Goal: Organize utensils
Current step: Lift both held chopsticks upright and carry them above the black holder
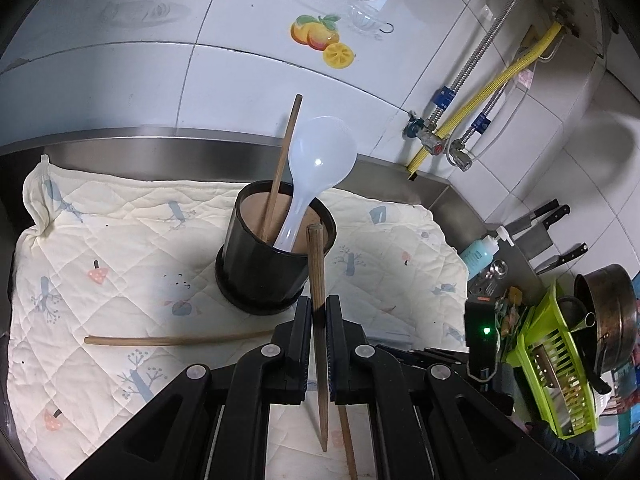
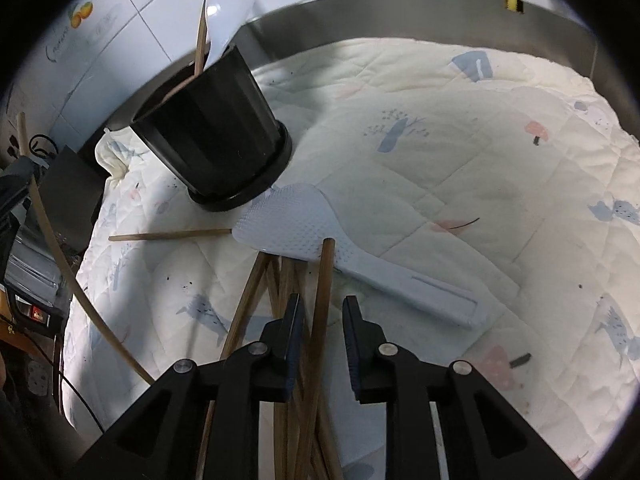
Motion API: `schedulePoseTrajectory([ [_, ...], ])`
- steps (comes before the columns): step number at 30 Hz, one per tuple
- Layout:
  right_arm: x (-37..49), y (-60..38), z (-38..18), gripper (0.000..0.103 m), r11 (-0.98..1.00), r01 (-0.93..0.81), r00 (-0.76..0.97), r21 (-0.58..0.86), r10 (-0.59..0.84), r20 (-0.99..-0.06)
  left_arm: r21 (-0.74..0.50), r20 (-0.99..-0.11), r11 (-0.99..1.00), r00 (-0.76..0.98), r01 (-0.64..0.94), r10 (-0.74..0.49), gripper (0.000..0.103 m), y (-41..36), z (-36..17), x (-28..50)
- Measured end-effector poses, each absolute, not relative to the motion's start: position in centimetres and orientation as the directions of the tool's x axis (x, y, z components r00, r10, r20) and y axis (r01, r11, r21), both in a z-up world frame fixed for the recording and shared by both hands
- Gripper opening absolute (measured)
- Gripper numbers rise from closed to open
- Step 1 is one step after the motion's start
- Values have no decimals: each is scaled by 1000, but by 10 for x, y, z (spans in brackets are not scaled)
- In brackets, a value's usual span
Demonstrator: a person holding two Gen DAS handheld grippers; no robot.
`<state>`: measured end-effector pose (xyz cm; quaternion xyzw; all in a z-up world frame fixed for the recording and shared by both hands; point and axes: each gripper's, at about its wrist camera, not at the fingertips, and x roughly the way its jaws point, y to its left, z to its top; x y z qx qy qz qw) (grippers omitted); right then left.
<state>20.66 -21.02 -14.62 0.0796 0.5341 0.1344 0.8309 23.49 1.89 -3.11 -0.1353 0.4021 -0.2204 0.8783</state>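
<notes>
Two tools: our left tool [image 1: 318,320] clamps a chopstick [image 1: 316,272]; our right tool [image 2: 323,320] stands narrowly parted around another chopstick [image 2: 322,300]. A tilted chopstick could miss the black holder [image 1: 264,264] and tip it.

Lower ends of the wooden chopstick [image 1: 285,164] and translucent white plastic spoon [image 1: 316,176] are hidden inside the black ribbed plastic utensil holder [image 1: 264,268]; bundled brown wooden chopsticks [image 2: 276,280] are cut off by the bottom edge.

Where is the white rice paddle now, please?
In the right wrist view, the white rice paddle lies flat on the quilted cloth, just ahead of the loose chopsticks.
</notes>
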Motion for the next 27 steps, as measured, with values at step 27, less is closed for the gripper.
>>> schedulePoseTrajectory([
  [27, 170, -203, -59, 9, 951, -257, 631, 172, 300, -716, -397, -574, 869, 659, 296, -486, 6, 27, 16, 235],
])
